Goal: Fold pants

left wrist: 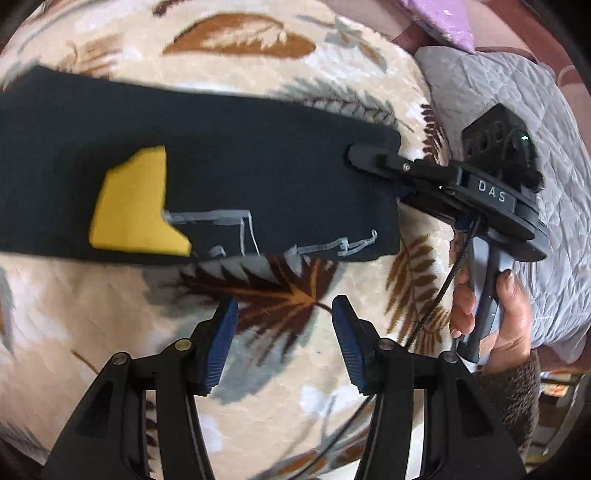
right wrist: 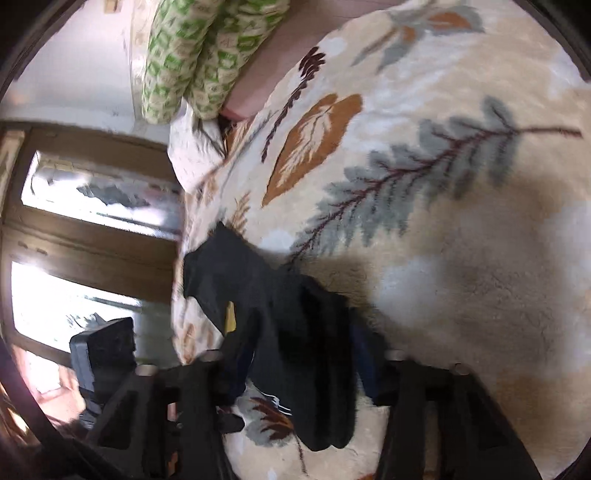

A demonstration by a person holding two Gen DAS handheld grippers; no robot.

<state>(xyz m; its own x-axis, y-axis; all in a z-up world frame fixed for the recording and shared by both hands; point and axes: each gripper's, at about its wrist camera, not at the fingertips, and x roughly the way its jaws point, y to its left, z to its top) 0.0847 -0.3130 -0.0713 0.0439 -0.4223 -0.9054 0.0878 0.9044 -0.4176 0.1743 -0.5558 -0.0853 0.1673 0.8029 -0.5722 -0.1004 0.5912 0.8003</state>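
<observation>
Black pants [left wrist: 221, 177] with a yellow patch [left wrist: 136, 206] and white printed lines hang stretched flat above the leaf-patterned cream blanket [left wrist: 110, 332]. My right gripper [left wrist: 373, 157] is shut on the pants' right end in the left wrist view. In the right wrist view the black cloth [right wrist: 295, 339] bunches between my right gripper's fingers [right wrist: 303, 373]. My left gripper [left wrist: 284, 328] is open and empty just below the pants' lower edge, with blue pads [left wrist: 221, 343] apart.
A grey quilted cover [left wrist: 517, 155] lies right of the blanket. A purple item [left wrist: 439, 18] sits at the far right. Green patterned pillows [right wrist: 192, 55] lie at the bed's far side, by a wood-framed window [right wrist: 74, 240].
</observation>
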